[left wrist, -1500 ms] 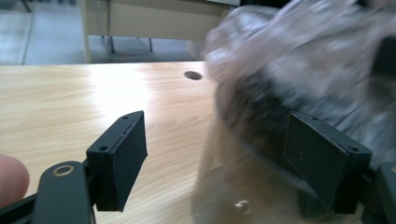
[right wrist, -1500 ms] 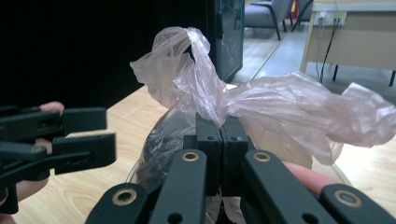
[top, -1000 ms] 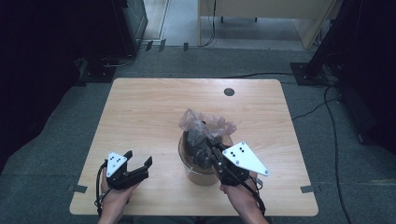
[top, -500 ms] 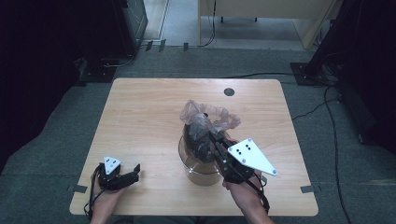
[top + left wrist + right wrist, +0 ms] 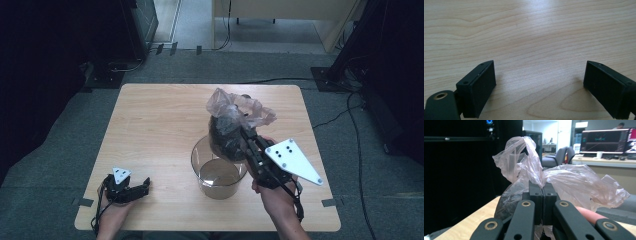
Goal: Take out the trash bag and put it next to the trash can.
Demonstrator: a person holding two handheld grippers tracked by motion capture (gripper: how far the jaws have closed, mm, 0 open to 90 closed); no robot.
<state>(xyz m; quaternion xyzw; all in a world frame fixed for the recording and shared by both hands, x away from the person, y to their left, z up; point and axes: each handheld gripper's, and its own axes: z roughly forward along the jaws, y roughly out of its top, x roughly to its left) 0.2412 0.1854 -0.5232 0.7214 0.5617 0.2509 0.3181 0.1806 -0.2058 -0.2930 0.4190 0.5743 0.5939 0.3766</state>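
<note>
Near the counter's (image 5: 160, 115) front left corner, the left claw (image 5: 142, 186) rests low with jaws just opened wide, nothing between them. Right of centre, the right claw (image 5: 243, 134) pinches the plastic bag (image 5: 227, 125) by its gathered neck above the clear container (image 5: 220, 175).

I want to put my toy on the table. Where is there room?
The far left of the table, beyond the left gripper, is bare wood. It's crowded near the clear tub, where the right gripper holds the plastic bag.

Grey carpet floor (image 5: 60, 150), office chairs (image 5: 561, 155), desk with monitors (image 5: 606, 138)
</note>
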